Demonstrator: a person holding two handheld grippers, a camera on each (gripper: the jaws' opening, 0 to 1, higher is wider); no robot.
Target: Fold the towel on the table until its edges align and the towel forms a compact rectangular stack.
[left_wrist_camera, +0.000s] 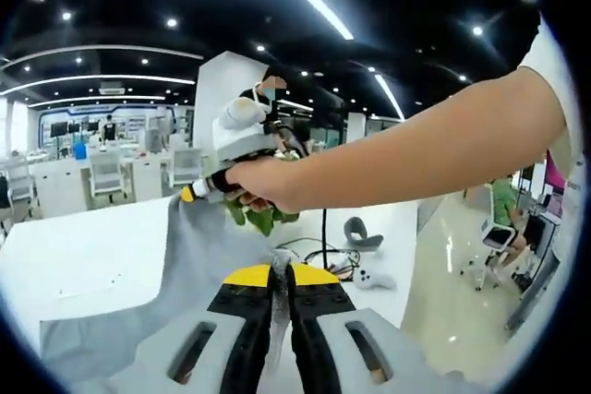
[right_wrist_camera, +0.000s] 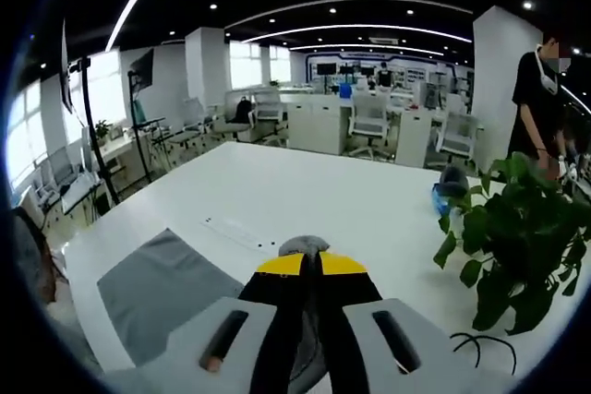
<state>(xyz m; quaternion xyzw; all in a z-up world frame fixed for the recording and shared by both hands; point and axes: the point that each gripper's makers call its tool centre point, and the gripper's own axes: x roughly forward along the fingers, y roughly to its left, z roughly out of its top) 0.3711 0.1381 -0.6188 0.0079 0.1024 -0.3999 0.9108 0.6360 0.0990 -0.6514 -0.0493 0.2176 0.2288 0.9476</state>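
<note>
Both grippers are closed on the grey towel, each pinching a bit of cloth between its yellow-tipped jaws. In the left gripper view the left gripper has its jaws pressed together with a thin ridge of fabric caught between them, and the towel spreads away ahead and to the left of the jaws over the white table. Further ahead, the right gripper shows in the person's hand, lifted above the cloth with a raised corner of the towel hanging from its tip.

In the right gripper view the right gripper is clamped on a small bunched hump of cloth at its tips, while a flat part of the towel lies below and to the left of the jaws on the table. A potted plant stands close on the right.

The step in hand looks like carrying one edge over to make a fold. To do it well, both grips should travel together at equal height, keeping the held edge taut, then lay it down level with the far edge before letting go. The plant sits near enough to catch a swinging corner.
</note>
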